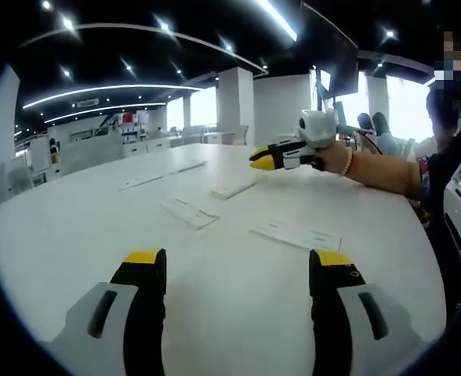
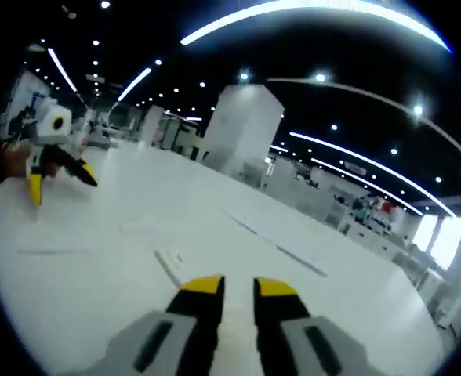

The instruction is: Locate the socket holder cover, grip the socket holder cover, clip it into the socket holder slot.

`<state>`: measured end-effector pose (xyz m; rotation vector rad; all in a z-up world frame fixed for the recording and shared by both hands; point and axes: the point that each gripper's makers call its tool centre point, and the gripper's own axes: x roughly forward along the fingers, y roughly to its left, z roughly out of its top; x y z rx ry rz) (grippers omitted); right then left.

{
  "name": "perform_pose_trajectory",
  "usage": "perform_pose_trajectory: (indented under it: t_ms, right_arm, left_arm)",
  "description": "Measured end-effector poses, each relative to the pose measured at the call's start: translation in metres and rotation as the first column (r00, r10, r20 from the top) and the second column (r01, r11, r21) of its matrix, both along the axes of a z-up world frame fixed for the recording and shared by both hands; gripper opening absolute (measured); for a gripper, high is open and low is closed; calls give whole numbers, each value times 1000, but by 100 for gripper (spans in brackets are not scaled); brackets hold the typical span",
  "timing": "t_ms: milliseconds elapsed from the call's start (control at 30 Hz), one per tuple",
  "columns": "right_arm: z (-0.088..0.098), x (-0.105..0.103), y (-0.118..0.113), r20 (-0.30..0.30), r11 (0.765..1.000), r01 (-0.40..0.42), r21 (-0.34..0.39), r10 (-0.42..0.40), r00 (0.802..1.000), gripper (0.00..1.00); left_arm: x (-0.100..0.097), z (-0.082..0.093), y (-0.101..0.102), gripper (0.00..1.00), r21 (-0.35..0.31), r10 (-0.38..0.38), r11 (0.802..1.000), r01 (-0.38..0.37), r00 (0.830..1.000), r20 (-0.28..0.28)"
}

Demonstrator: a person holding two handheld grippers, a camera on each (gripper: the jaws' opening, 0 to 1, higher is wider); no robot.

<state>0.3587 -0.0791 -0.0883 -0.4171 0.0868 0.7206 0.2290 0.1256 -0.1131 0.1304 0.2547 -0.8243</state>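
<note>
**A:** Where's the socket holder cover?

**B:** I judge it's one of the flat white pieces lying on the table, but they're all pale on pale and I can't tell cover from holder. There's one near the middle, another to its right, and a couple further off. So the step in hand is still locating

**A:** And your grippers?

**B:** My left gripper is spread wide with nothing between its jaws, held over bare table near me. My right gripper has its jaws nearly together, only a slim gap, and it holds nothing either

**A:** How would you do this step well?

**B:** Bring one camera lower and closer over the pieces, so edges and clips show before I commit. Then I'd open the right gripper wider, since a thin flat piece needs the jaws to straddle its edge

**A:** Do the views differ?

**B:** The left gripper view shows my right gripper raised above the far right of the table, and my sleeve. The right gripper view shows my left gripper far left, and a faint long strip running across the table
</note>
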Motion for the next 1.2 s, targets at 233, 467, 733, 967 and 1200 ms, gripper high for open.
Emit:
perform_pose_trajectory:
  t_ms: [233, 467, 733, 967, 1200]
  right_arm:
    - [26, -20, 16, 4, 990, -91, 111, 91, 996, 21]
    - [58, -43, 29, 28, 962, -180, 206, 178, 984, 28]
    - [113, -63, 15, 124, 920, -240, 311, 211, 970, 30]
    - [113, -85, 1, 124, 914, -280, 292, 254, 959, 36]
    - [88, -103, -13, 123, 905, -322, 280, 299, 946, 38]
  left_arm:
    - [1, 4, -2, 74, -17, -11, 1000, 12, 1000, 18]
    - [3, 7, 0, 74, -30, 1, 1000, 0, 999, 34]
    - [6, 7, 1, 75, -29, 1, 1000, 1, 999, 50]
    - [8, 5, 2, 74, -34, 6, 999, -4, 999, 46]
    - [8, 4, 4, 74, -34, 9, 999, -7, 999, 45]
